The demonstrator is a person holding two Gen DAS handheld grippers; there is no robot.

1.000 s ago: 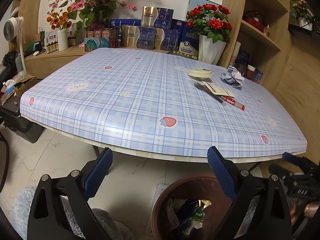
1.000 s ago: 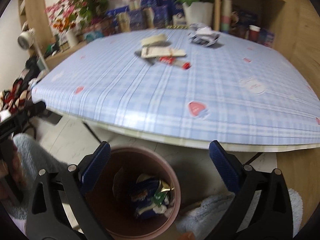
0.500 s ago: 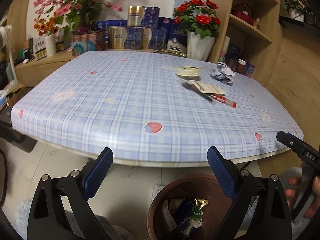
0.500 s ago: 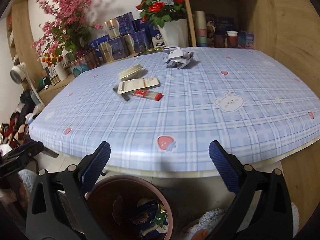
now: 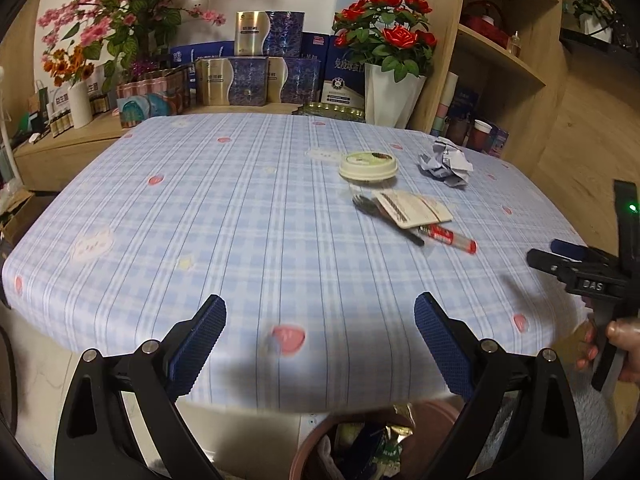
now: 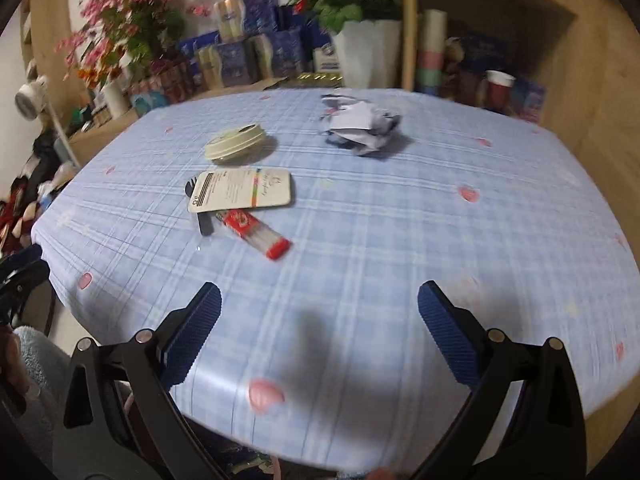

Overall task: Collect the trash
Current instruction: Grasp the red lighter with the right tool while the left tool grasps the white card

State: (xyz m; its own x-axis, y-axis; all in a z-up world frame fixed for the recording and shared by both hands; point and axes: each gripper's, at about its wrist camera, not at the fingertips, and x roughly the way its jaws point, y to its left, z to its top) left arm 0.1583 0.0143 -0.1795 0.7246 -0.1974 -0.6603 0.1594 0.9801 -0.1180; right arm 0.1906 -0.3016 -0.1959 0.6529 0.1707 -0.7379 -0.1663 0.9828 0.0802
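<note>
Trash lies on the blue plaid table (image 5: pixel 240 208) (image 6: pixel 400 240): a crumpled paper ball (image 5: pixel 444 160) (image 6: pixel 360 126), a cream round lid (image 5: pixel 368 165) (image 6: pixel 235 143), a cardboard tag (image 5: pixel 412 208) (image 6: pixel 242 194) over a black plastic fork (image 5: pixel 364 203) (image 6: pixel 205 224), and a red-and-clear wrapper (image 5: pixel 450 237) (image 6: pixel 256 234). A brown bin (image 5: pixel 360 444) holding wrappers stands below the near table edge. My left gripper (image 5: pixel 320 346) is open and empty above that edge. My right gripper (image 6: pixel 319 332) is open and empty over the table's near part, well short of the wrapper.
Gift boxes (image 5: pixel 256 68), a white vase of red roses (image 5: pixel 390 96) and pink flowers (image 5: pixel 120 12) line the sideboard behind the table. Wooden shelves (image 5: pixel 504 52) with cups stand at the right. A hand (image 5: pixel 612 340) holds the right gripper's body at the table's right edge.
Both grippers have risen from beside the bin and moved forward over the near table edge. The right one now looks down on the tabletop; the bin has dropped out of its view.
</note>
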